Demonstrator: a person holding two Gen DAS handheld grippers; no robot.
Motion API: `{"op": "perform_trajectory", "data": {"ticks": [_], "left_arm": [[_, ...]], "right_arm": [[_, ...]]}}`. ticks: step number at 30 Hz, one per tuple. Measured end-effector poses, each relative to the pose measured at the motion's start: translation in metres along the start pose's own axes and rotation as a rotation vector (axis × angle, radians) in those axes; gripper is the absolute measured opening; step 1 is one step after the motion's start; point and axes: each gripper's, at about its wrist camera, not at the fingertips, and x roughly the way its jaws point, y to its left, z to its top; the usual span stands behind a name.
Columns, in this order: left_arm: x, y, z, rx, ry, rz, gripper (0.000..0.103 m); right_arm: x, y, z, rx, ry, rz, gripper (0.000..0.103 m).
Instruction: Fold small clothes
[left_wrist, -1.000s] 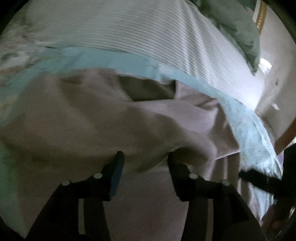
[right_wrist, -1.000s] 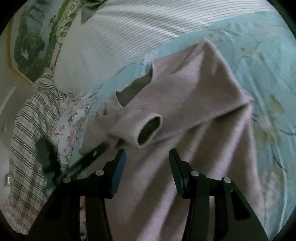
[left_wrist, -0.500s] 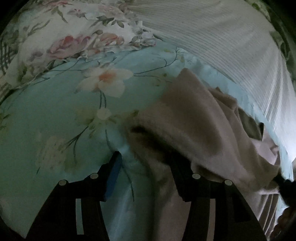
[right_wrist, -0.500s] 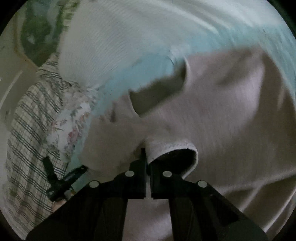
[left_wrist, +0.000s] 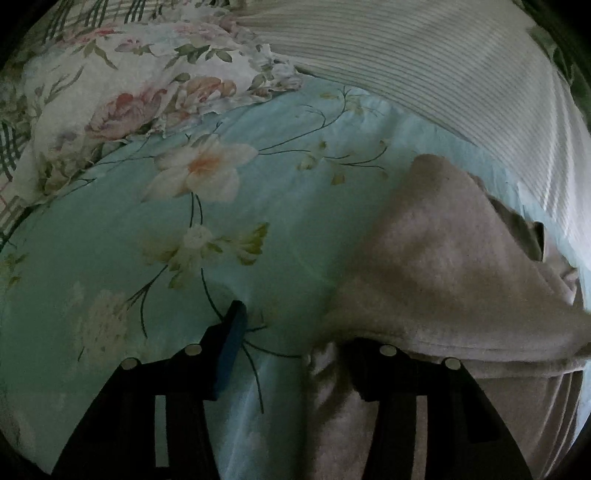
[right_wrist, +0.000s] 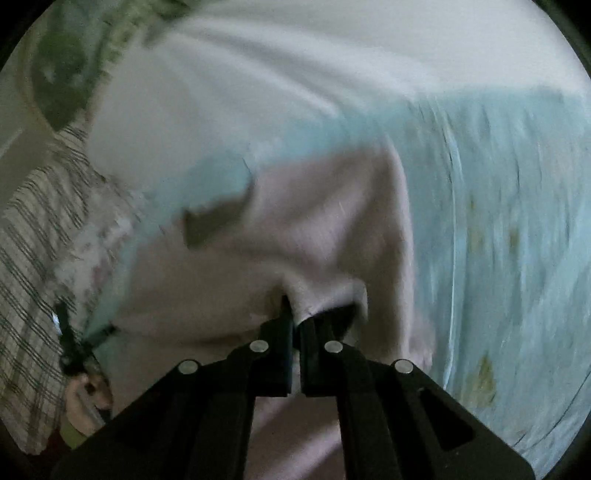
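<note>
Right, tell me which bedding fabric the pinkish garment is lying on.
The light blue floral sheet, not the striped white cover or rose-print pillow behind it.

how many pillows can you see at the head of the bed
2, others may be hidden. A floral pink-and-white pillow at the upper left of the left wrist view, and a white ribbed pillow to its right.

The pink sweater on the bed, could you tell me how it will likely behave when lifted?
The pink sweater probably flops: it already drapes in soft folds. Its fuzzy knit likely resists slipping from the right gripper, shut on its cuff. It seems light.
</note>
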Motion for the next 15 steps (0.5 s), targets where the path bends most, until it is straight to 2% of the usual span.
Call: {"op": "perform_trajectory", "data": {"ticks": [3, 4, 5, 7, 8, 10, 12, 14, 15], "left_arm": [[-0.002, 0.004, -0.002, -0.021, -0.009, -0.003, 0.046], [-0.003, 0.007, -0.004, -0.029, -0.015, -0.006, 0.046], [-0.004, 0.01, -0.006, -0.038, -0.025, -0.012, 0.046], [-0.004, 0.012, -0.009, -0.048, -0.037, -0.018, 0.046], [-0.006, 0.012, -0.011, -0.049, -0.042, -0.016, 0.046], [-0.009, 0.009, -0.014, -0.051, -0.061, 0.003, 0.046], [-0.014, 0.007, -0.019, -0.046, -0.079, 0.017, 0.046], [-0.017, 0.008, -0.021, -0.052, -0.093, 0.013, 0.047], [-0.018, 0.01, -0.021, -0.064, -0.099, 0.001, 0.048]], "right_arm": [[-0.011, -0.002, -0.013, 0.026, 0.018, -0.037, 0.007], [-0.019, -0.001, -0.015, 0.03, 0.004, -0.051, 0.015], [-0.03, 0.002, -0.016, 0.031, -0.018, -0.071, 0.028], [-0.048, 0.02, -0.015, -0.012, -0.075, -0.079, 0.044], [-0.051, 0.03, -0.013, -0.036, -0.084, -0.064, 0.045], [-0.048, 0.057, -0.003, -0.091, -0.081, 0.003, 0.046], [-0.031, 0.09, 0.014, -0.148, -0.056, 0.107, 0.054], [-0.001, 0.126, 0.037, -0.198, -0.023, 0.219, 0.065], [0.022, 0.146, 0.05, -0.214, 0.013, 0.277, 0.066]]}}
